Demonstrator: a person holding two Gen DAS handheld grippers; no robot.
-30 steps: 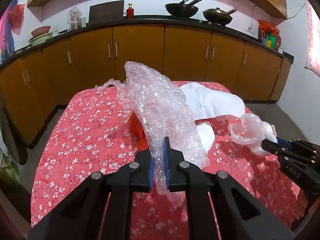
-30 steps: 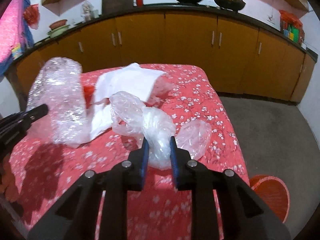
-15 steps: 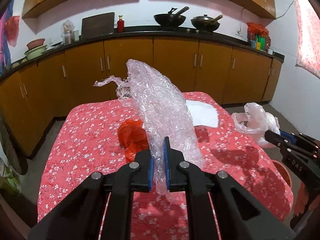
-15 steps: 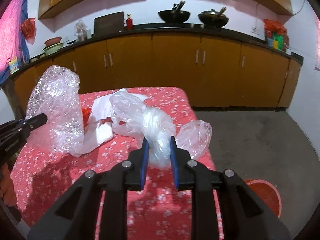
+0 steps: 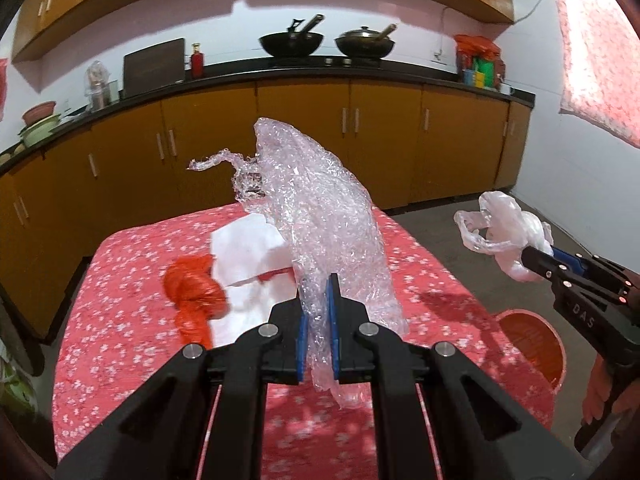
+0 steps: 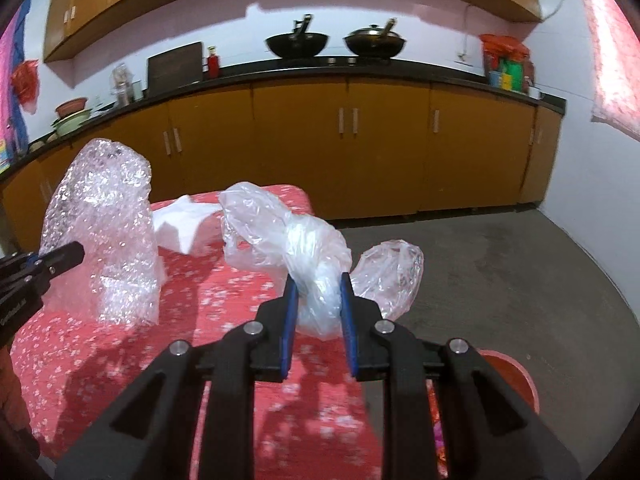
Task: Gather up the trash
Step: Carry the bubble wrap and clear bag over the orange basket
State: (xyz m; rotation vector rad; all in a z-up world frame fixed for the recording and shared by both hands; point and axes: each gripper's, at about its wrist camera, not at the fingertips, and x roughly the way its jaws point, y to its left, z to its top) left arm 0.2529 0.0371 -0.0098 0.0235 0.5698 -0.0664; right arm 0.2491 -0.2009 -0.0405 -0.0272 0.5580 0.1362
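My left gripper (image 5: 318, 300) is shut on a sheet of clear bubble wrap (image 5: 320, 216) and holds it up above the red flowered table (image 5: 120, 280); the wrap also shows at the left of the right wrist view (image 6: 104, 232). My right gripper (image 6: 318, 292) is shut on a crumpled clear plastic bag (image 6: 288, 240), held in the air past the table's right edge; it shows in the left wrist view too (image 5: 508, 236). An orange-red plastic bag (image 5: 196, 292) and white paper (image 5: 248, 256) lie on the table.
An orange bin (image 5: 532, 348) stands on the grey floor by the table's right side, below my right gripper; its rim also shows in the right wrist view (image 6: 516, 380). Brown cabinets (image 5: 304, 136) with a black counter run along the back wall.
Both grippers have lifted and swung to the right with their trash. The right gripper has gone from above the table to beyond its right edge, and the orange bin has come into view.
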